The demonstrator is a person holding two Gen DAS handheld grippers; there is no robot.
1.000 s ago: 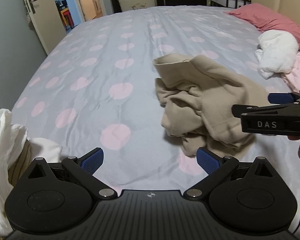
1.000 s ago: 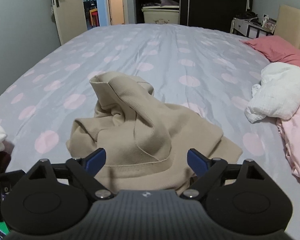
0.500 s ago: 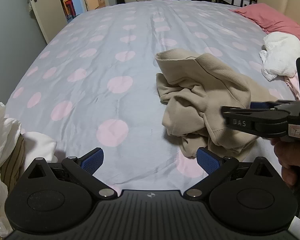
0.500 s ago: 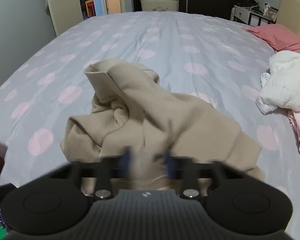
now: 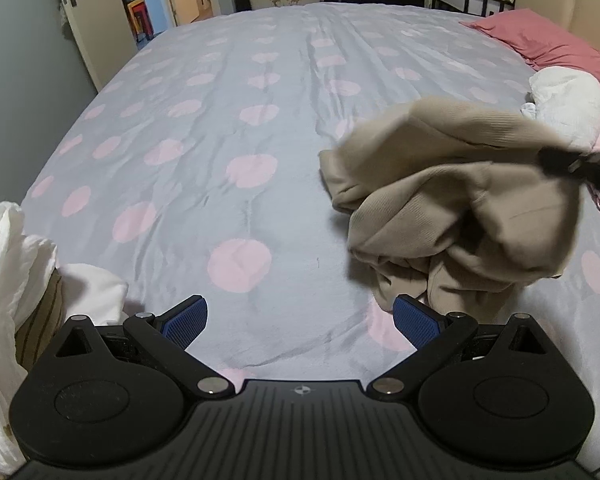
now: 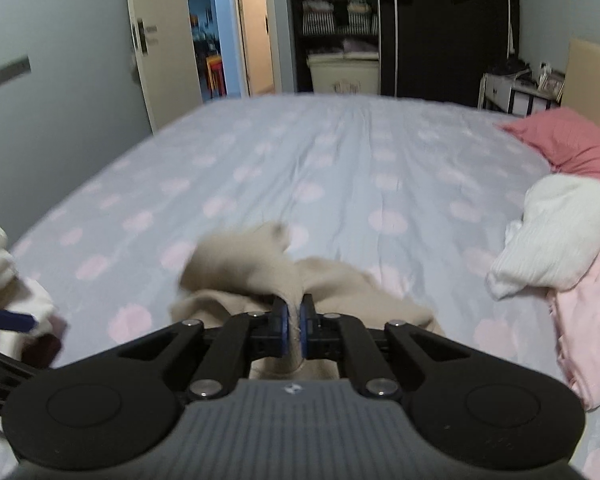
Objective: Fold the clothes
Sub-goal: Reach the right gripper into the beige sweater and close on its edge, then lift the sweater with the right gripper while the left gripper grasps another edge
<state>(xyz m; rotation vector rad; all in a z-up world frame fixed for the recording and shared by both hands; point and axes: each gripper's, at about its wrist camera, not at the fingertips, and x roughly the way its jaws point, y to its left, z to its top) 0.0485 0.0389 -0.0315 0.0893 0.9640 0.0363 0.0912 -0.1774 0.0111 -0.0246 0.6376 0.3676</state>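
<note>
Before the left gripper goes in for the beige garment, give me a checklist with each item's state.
1. Right gripper shut on the beige garment: ok.
2. Left gripper open, nothing between its jaws: ok.
3. Garment partly lifted off the polka-dot bedsheet: ok.
4. Garment spread flat for folding: not ok, bunched.
5. A free hem or corner for the left gripper: cannot tell, motion blur.
6. White bundle apart from the garment: ok.

garment: beige ribbed sweater (image 5: 460, 200)
state: crumpled, one edge lifted, blurred
hold: pinched in the right claw (image 6: 294, 330)
place: right near part of bed, lower folds resting there
</note>
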